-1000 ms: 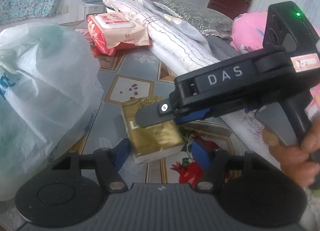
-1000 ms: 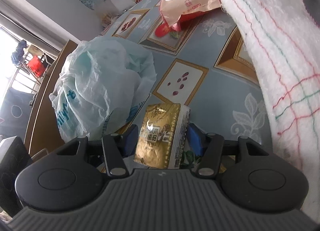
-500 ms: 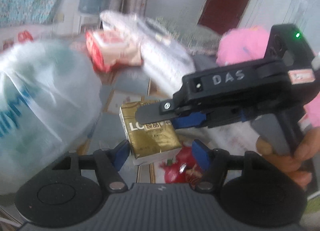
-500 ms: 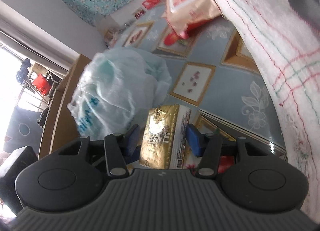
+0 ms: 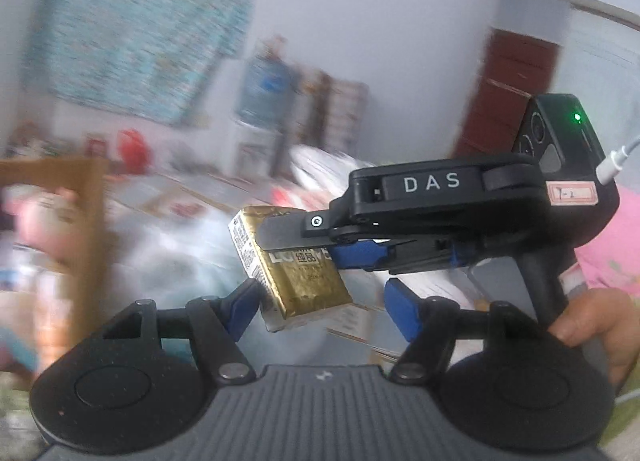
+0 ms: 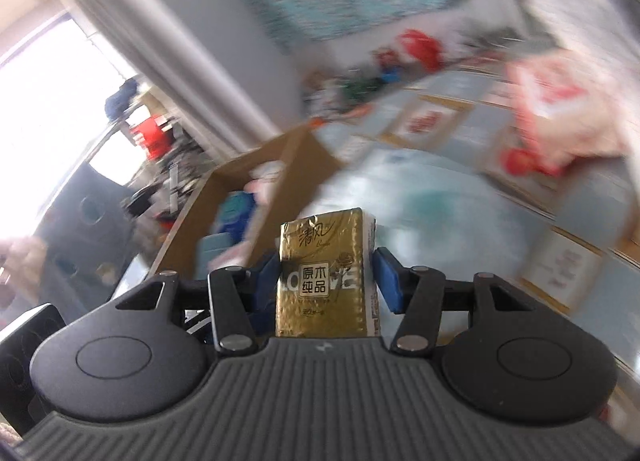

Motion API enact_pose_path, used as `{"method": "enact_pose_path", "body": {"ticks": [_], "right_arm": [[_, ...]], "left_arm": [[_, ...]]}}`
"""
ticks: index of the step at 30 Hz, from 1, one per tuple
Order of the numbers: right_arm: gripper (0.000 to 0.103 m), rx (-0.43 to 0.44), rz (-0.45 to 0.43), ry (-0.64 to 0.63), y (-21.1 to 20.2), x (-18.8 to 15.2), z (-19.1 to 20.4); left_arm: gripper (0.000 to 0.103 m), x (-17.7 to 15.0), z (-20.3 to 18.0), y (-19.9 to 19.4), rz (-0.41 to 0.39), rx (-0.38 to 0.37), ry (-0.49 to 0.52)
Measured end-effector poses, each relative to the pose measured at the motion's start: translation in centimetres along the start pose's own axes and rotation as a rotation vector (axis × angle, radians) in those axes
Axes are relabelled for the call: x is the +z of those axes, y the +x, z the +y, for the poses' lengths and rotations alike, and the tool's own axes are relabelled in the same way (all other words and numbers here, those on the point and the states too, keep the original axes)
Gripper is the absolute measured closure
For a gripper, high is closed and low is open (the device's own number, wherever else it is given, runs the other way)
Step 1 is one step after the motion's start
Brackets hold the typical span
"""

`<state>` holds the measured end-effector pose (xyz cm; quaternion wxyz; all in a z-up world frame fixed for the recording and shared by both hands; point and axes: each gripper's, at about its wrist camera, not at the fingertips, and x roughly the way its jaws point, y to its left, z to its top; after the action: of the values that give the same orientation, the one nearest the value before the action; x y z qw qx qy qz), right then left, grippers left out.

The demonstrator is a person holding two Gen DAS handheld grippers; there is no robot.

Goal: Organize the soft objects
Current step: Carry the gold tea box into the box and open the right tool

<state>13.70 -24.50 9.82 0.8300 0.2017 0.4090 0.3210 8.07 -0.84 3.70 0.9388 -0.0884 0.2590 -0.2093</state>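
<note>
Aloft, gold tissue pack (image 6: 326,277) upright, lengthwise in clenched right claw (image 6: 326,281); left claw (image 5: 320,301) spread.

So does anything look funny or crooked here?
Only the gold tissue pack: it hangs tilted in the air, pinched by the right gripper, off the table. The left gripper is open beneath it. Everything else is too blurry to judge.

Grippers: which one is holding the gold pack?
The right gripper: its fingers squeeze the gold pack. The left gripper is open, holding nothing.
</note>
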Motion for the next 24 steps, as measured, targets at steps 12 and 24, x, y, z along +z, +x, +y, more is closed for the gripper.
{"method": "enact_pose_path", "body": {"ticks": [12, 24], "right_arm": [[0.051, 0.206, 0.260, -0.160, 11.2, -0.4, 10.4], [0.037, 0.126, 0.365, -0.304, 11.2, -3.0, 13.5]], "left_arm": [[0.034, 0.2, 9.0, -8.5, 0.009, 0.259, -0.163], [0.029, -2.8, 14.1, -9.0, 0.156, 0.117, -0.366]]}}
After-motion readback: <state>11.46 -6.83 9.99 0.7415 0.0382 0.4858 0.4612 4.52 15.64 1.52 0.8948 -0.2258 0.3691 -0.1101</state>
